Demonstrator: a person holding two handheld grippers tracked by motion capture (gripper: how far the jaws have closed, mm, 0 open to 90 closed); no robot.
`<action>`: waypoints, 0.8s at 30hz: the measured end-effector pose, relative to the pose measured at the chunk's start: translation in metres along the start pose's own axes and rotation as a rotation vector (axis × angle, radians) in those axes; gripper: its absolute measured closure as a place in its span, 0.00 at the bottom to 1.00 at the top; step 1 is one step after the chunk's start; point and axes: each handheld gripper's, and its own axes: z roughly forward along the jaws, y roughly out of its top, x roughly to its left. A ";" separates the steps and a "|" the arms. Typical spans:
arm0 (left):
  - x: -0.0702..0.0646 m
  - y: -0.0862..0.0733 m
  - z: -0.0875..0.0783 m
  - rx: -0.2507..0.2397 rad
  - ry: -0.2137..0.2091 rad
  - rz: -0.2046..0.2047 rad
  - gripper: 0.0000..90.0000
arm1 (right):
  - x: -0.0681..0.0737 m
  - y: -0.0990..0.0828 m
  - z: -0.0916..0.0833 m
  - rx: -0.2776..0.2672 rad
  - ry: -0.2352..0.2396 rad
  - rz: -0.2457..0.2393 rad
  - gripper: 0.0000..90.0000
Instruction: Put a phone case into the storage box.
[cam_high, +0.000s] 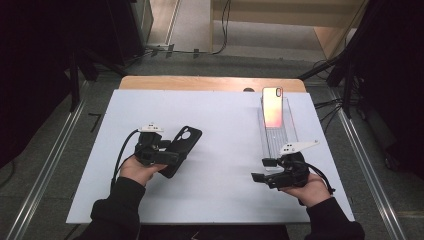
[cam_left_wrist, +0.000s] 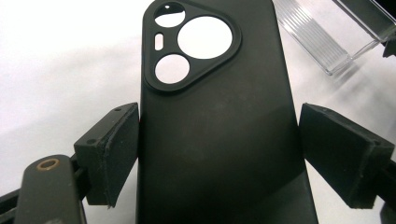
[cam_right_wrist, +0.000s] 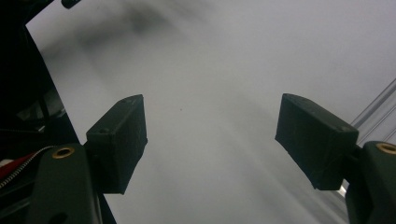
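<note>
Over the left half of the white board (cam_high: 220, 195) — holding a black phone case (cam_high: 182, 142) across its width in the left gripper (cam_high: 172, 156), pads pressed on both long edges, camera cut-out pointing away from the hand. Far right: an orange-backed phone (cam_high: 272, 107) propped upright in a clear stand (cam_high: 278, 136). Near the stand, right gripper (cam_high: 263, 170) with jaws wide and nothing between them, low over bare board.

Likely step: carrying the case across to the phone. To do it well — squeeze just enough. Pinched hard, a soft case probably bows and then will not seat. Travel level, clear of the board, with no twist of the wrist. Match the cut-out end of the case to the camera end of the phone before closing in. Bring the empty gripper to the stand or the phone's edge first, to steady it against tipping at a push. Approach slowly, square to the phone's back.
</note>
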 end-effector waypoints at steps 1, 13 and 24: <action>-0.002 -0.001 0.001 -0.005 0.000 -0.002 0.17 | 0.001 0.001 0.000 -0.006 -0.001 -0.001 0.25; -0.025 -0.007 0.014 -0.033 -0.013 0.004 0.17 | 0.003 0.015 0.005 -0.005 0.000 0.055 0.26; -0.036 -0.008 0.016 -0.141 0.027 0.015 0.17 | 0.013 0.039 0.011 -0.038 0.002 0.087 0.26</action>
